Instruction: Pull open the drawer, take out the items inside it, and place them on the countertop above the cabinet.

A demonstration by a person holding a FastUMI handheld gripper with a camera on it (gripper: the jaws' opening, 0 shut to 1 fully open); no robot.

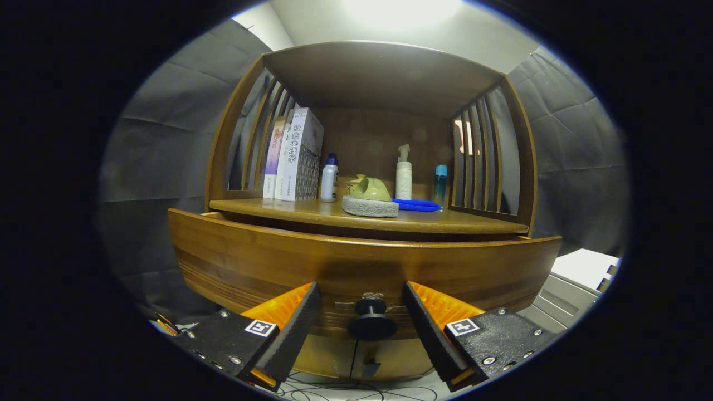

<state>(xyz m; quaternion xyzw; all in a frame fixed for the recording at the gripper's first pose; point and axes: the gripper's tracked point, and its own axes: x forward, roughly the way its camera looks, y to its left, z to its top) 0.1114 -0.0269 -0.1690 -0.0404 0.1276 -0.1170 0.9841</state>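
The gripper (362,320) is released, its fingers spread wide apart. The round drawer knob (372,322) sits between them at 12 o'clock, touching neither finger, on the wooden drawer front (250,262) below the countertop (423,221).

The wooden drawer (267,262) sits a little way out from the cabinet, its broad curved front facing the camera just under the countertop (445,221). Its dark round knob (372,322) stands low on the front, right between the gripper (362,320) fingers, which are spread wide on either side and not touching it. The drawer's inside can't be seen.
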